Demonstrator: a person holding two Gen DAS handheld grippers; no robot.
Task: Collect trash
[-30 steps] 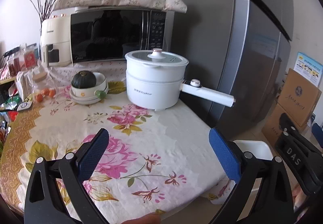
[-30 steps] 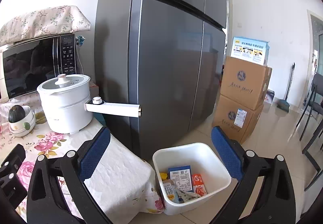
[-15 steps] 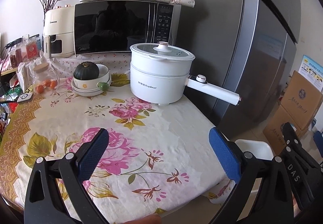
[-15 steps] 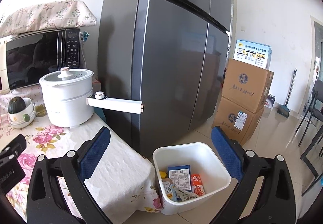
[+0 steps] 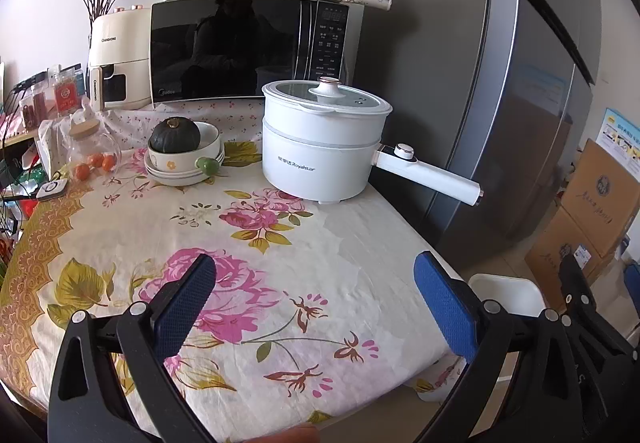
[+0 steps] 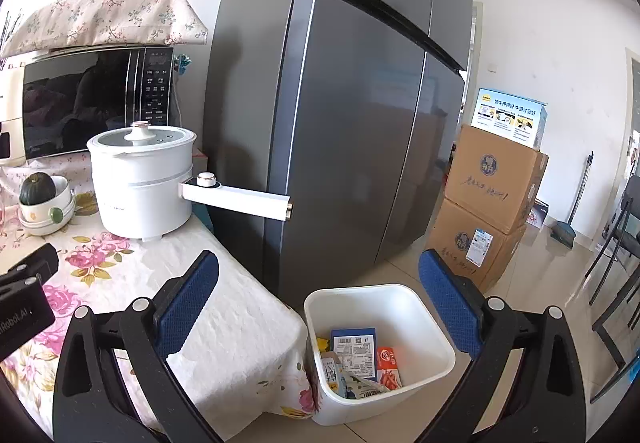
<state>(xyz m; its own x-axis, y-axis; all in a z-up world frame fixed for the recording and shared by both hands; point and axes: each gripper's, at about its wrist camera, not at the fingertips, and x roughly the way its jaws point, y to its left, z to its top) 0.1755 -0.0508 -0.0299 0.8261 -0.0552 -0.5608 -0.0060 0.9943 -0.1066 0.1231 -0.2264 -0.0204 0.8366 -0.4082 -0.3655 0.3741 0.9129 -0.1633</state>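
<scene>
White plastic square bin (image 6: 424, 327) stands on the tiled floor just beside the corner of the bench draped in a flowered cloth (image 5: 248, 267), holding packets and wrappers (image 6: 356, 357). Right tool (image 6: 318, 307) hovers above it, spread wide and empty. Left tool (image 5: 314, 305) hangs over the cloth, likewise released, facing a white electric pot (image 5: 322, 143).

"Royalstar" stands on the white electric pot (image 5: 320, 147); "Chanomore"-like lettering on the cream appliance (image 5: 120, 59) is blurred.
</scene>
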